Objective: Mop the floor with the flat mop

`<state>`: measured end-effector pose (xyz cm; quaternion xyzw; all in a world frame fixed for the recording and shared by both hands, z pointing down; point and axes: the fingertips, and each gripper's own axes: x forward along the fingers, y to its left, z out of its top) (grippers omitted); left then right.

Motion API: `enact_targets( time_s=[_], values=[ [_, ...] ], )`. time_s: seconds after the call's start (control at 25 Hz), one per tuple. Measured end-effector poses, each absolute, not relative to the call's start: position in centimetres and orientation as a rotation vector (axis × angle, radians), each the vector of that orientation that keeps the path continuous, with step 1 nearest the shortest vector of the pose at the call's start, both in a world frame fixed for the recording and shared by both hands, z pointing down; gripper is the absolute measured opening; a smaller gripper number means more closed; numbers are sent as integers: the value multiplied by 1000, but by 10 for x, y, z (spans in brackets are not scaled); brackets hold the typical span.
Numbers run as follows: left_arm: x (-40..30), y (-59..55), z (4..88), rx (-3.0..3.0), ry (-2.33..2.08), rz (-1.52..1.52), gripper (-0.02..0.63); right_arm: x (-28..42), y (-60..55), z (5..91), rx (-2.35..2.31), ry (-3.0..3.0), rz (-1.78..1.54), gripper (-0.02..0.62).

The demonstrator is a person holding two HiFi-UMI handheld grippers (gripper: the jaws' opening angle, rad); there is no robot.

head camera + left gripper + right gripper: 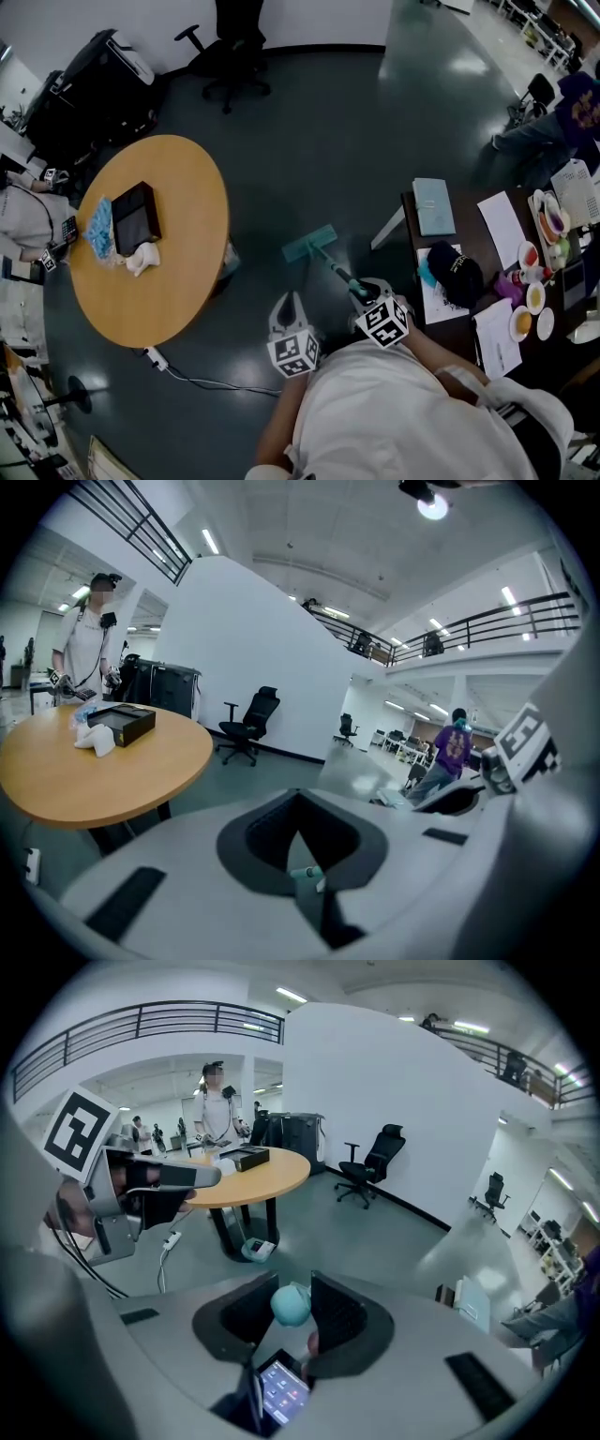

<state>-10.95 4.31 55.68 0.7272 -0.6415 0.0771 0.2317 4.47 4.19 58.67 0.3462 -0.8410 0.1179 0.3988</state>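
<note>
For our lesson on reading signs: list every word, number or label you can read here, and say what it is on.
No text can be read.
Papers on the desk: print too small.
Black cap: pale mark, blurred.
Small screen: blurred icons.
Marker cubes: patterns, not words.

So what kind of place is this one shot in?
Most likely an open-plan office with a mezzanine: a swivel office chair, a round wooden table, a paper-strewn desk, and a railed upper walkway overhead.
</note>
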Motion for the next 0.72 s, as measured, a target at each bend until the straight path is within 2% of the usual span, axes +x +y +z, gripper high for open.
enact_targets(
  time_s=[0.72],
  values=[
    [-112,47,554,1970,-1808,199,5,53,42,587,848,-2139,263,114]
  ],
)
